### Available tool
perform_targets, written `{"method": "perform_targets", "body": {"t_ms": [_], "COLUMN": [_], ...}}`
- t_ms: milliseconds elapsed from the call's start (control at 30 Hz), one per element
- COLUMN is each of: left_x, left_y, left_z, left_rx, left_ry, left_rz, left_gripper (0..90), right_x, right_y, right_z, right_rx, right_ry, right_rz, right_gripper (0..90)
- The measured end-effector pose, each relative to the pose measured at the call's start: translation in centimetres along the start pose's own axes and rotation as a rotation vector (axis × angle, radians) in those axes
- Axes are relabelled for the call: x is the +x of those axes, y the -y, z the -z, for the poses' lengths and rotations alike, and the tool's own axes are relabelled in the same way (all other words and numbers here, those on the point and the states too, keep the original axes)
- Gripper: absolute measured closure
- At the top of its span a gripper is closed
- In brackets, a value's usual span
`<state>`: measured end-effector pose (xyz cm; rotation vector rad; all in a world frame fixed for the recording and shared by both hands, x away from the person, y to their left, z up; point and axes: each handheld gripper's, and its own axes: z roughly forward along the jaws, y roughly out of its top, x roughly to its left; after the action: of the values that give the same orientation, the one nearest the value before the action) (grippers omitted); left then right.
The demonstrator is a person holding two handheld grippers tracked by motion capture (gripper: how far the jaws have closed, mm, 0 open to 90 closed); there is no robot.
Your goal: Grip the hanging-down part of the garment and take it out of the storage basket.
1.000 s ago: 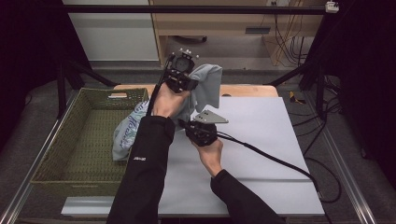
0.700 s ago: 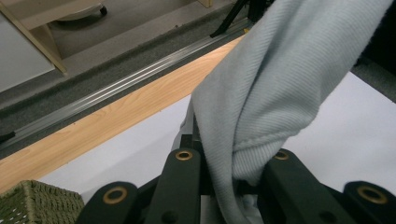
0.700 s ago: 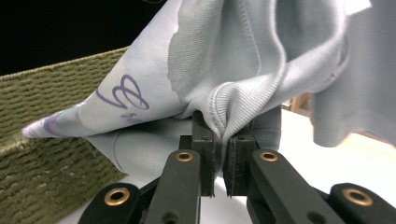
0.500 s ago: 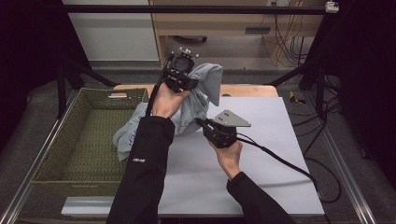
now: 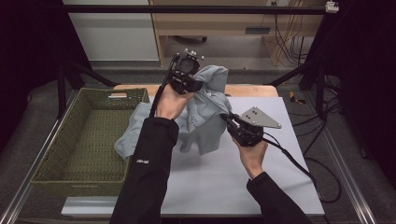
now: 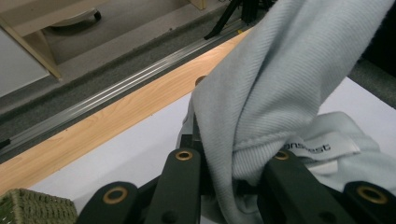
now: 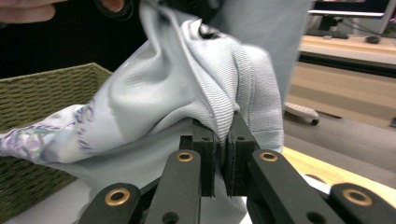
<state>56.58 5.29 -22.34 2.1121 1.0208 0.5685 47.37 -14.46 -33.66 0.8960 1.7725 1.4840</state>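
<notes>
here i have the pale grey-blue sweatshirt (image 5: 205, 109) hanging between my two tools above the white table sheet (image 5: 224, 182). its long axis runs from the raised far end at my left gripper (image 5: 198, 84) down and back toward the near-left, where the loose end drapes over the rim of the woven green basket (image 5: 60, 154). my left gripper is clamped on the ribbed collar (image 6: 254, 156), right by the white neck label (image 6: 322, 147). my right gripper (image 5: 224, 119) is pinched together on a ribbed edge (image 7: 224, 116), lower and toward the near-right. the cloth is soft twill-like knit, bunched in heavy folds, with a faint print (image 7: 79, 128) on one panel. a light wood table edge (image 6: 116, 116) shows past the sheet.
</notes>
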Motion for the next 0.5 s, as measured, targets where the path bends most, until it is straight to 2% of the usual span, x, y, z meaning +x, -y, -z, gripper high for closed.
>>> {"method": "perform_targets", "body": {"t_ms": [100, 167, 300, 500], "left_x": [-0.2, -0.4, -0.6, -1.4], "left_y": [-0.1, -0.2, -0.4, -0.7], "left_z": [0.0, 0.1, 0.2, -0.1], "left_rx": [-0.006, -0.001, -0.007, -0.013], "left_ry": [0.004, 0.010, 0.015, 0.037], "left_rz": [0.000, -0.009, -0.008, -0.018], "left_gripper": [80.5, 80.6, 80.6, 80.6], "right_x": [-0.3, -0.6, -1.3, -2.2], "right_y": [-0.3, -0.5, -0.8, -1.0], "right_z": [0.5, 0.8, 1.6, 2.7], "right_rx": [-0.012, -0.016, -0.027, -0.053], "right_ry": [0.024, 0.031, 0.032, 0.070], "right_rz": [-0.012, -0.005, -0.023, -0.024], "right_gripper": [85.5, 85.5, 85.5, 85.6]}}
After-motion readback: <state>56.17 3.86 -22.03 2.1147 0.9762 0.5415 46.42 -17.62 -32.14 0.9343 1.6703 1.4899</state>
